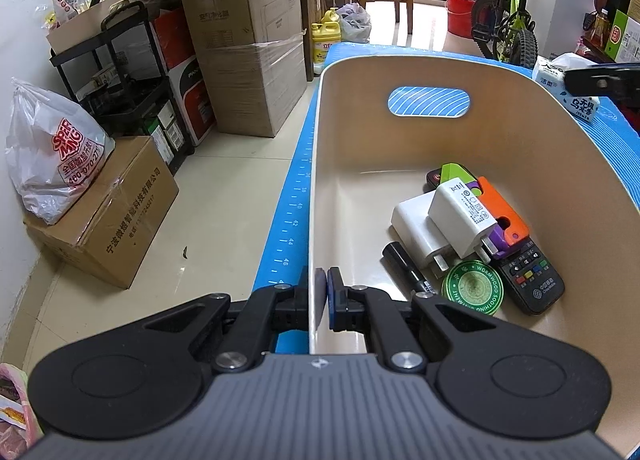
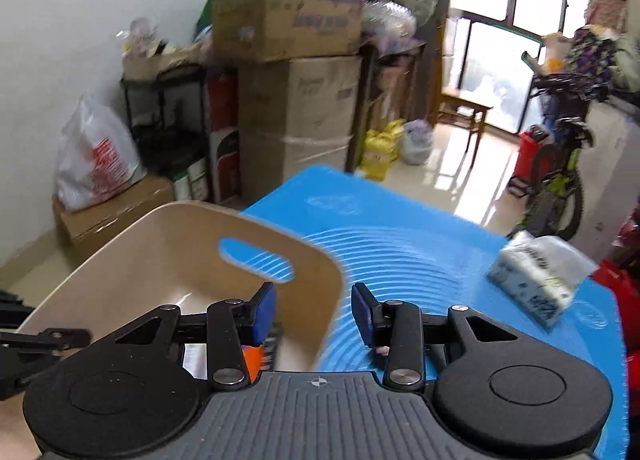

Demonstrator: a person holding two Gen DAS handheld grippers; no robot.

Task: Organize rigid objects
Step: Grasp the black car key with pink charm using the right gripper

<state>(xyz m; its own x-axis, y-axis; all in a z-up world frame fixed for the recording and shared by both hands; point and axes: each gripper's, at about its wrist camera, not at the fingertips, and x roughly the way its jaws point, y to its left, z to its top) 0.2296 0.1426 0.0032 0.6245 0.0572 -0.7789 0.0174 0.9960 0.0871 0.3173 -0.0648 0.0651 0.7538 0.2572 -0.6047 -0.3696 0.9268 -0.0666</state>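
At the counter's left edge, on the blue mat, stands the beige bin, smooth-walled with an oval handle slot. Left gripper is clamped on its near wall. Inside lie two white chargers, a remote and a green tin. Right gripper is released, straddling the bin's corner.

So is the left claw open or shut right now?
Shut. The left claw is clamped on the beige bin, its pads on either side of the near wall.
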